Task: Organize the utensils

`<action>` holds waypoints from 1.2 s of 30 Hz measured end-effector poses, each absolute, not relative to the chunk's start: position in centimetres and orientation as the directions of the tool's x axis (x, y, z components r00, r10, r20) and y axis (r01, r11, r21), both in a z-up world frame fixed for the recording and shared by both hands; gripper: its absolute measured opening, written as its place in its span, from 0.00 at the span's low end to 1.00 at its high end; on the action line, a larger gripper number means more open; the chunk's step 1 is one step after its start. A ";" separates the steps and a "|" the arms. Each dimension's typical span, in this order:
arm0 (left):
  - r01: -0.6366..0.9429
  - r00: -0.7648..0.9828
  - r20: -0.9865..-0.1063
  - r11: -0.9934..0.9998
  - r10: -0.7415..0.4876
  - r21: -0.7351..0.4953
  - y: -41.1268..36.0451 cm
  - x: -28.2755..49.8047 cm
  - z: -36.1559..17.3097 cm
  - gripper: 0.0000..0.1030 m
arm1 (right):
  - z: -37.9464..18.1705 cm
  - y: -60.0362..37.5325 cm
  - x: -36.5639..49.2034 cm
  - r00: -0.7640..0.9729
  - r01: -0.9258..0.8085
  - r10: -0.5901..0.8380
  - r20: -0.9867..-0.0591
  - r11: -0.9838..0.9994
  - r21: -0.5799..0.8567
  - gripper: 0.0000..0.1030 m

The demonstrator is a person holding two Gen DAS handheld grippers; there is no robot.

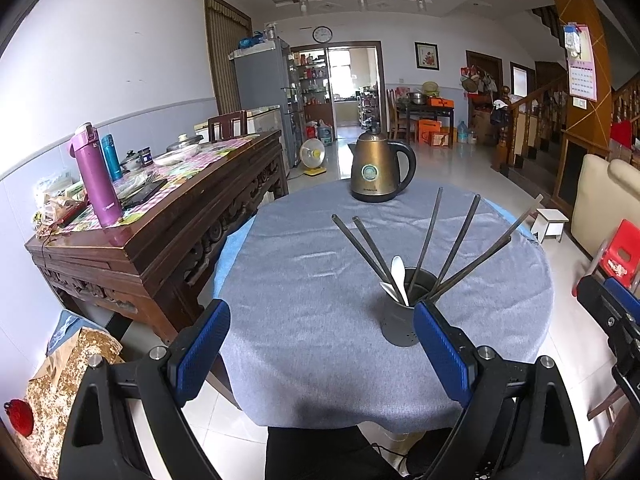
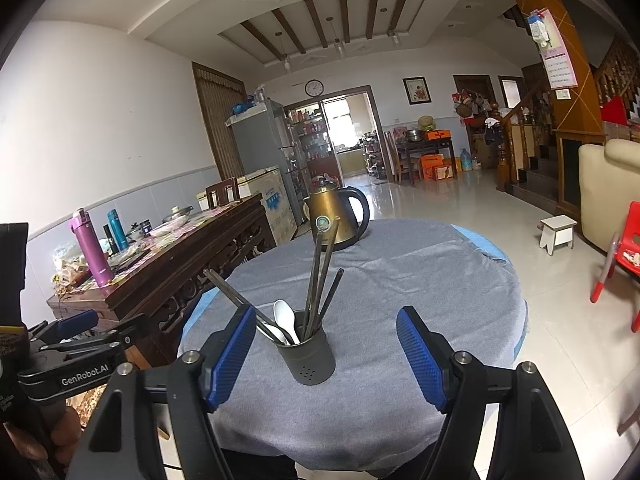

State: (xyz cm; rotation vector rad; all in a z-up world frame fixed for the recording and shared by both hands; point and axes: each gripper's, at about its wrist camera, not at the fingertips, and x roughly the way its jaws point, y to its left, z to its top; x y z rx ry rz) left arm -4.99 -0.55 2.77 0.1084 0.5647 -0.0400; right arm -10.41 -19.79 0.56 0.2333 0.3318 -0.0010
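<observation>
On the round table draped in a grey-blue cloth, the task's things were all gathered in one place: a dark grey cylindrical metal utensil holder with small drain holes stood upright near the table's near edge, and every utensil in sight was already standing in it. Several long, dark, slender chopsticks fanned out of its mouth at different angles, and two white plastic spoons leaned against its rim on the left side. Nothing loose lay on the cloth around the holder; the only other thing on the table was a bronze-coloured electric kettle with a black handle, well apart at the far edge. The left gripper with its blue-padded fingers stood wide apart and empty, hanging above the table's near edge with the holder just inside its right finger in the left wrist view. The right gripper was likewise spread wide, the holder sitting between its fingers in its own view, but the pads did not press on it. Judged from this, the sorting looked essentially finished, with at most a tidying of the splayed chopsticks left to do.
</observation>
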 end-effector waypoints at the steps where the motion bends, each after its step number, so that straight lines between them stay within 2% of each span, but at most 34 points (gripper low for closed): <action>1: 0.067 0.844 -0.537 0.994 -0.008 0.091 -0.5 -4.9 2.8 0.90 | 0.5 -19.7 -10.4 0.946 0.038 0.038 -0.323 0.974 0.225 0.74; 36: 0.080 0.835 -0.549 0.993 -0.017 0.090 -0.7 -5.0 1.9 0.90 | 0.1 -19.6 -9.7 0.940 0.038 0.041 -0.339 0.974 0.223 0.75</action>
